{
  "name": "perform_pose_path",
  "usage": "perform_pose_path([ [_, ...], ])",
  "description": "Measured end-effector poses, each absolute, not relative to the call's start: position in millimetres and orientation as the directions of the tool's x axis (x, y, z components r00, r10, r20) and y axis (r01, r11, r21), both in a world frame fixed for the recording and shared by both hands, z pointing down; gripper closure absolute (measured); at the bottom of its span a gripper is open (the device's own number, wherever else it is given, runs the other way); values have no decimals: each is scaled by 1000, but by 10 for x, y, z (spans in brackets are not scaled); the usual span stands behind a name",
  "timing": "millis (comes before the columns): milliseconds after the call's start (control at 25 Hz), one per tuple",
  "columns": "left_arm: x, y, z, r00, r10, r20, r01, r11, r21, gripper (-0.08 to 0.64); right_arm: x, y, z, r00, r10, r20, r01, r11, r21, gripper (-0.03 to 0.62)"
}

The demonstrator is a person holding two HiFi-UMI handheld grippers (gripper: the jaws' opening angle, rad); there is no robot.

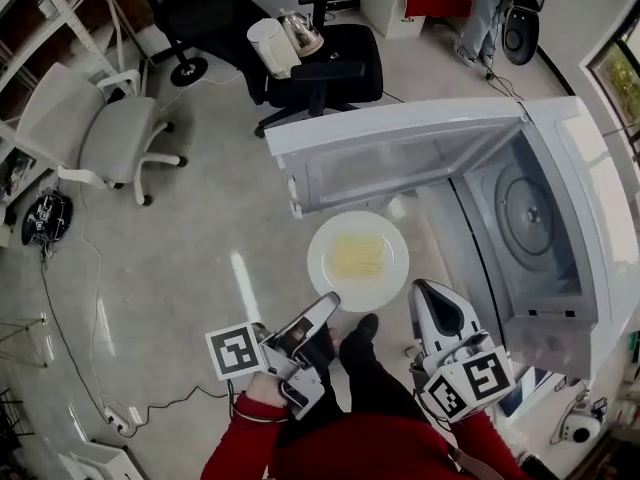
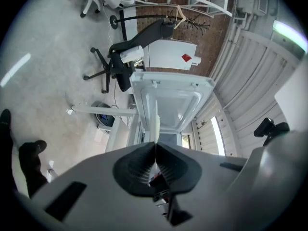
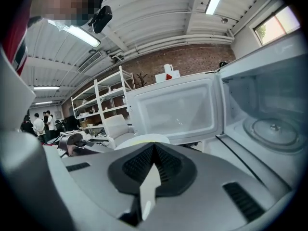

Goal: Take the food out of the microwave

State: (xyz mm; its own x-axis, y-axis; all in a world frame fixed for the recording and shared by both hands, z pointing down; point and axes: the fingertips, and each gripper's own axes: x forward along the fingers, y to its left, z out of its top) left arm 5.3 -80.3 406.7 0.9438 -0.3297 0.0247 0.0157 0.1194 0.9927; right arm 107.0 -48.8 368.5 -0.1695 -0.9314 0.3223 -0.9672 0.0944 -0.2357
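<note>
A white plate (image 1: 385,273) with yellow food (image 1: 357,255) hangs level above the floor, in front of the open microwave (image 1: 560,128). My left gripper (image 1: 330,303) is shut on the plate's near rim. In the left gripper view that rim (image 2: 156,126) runs edge-on out of the shut left gripper (image 2: 155,143). My right gripper (image 1: 420,288) is shut with nothing in it, just off the plate's right edge. In the right gripper view the plate (image 3: 144,139) shows beyond the right gripper (image 3: 154,146). The microwave's glass turntable (image 3: 274,129) is bare.
The microwave door (image 1: 400,163) swings out to the left, just beyond the plate. A black office chair (image 1: 330,68) carries a kettle and a white jug. A white chair (image 1: 100,128) stands at the left. Cables trail on the floor (image 1: 90,298).
</note>
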Motion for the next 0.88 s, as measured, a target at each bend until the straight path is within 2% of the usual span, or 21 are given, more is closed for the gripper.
perform_pose_path([
  [400,-1164,-851,4069,834,-551,33,29,104,994,545,63,-809,3643,-363,-879,310,-925,299,-234,581],
  [880,-2308,-948,4001,622,-783,13,45,53,998,545,-1077,-1112,3645,-604,-738,301,-797,555,-237,581],
])
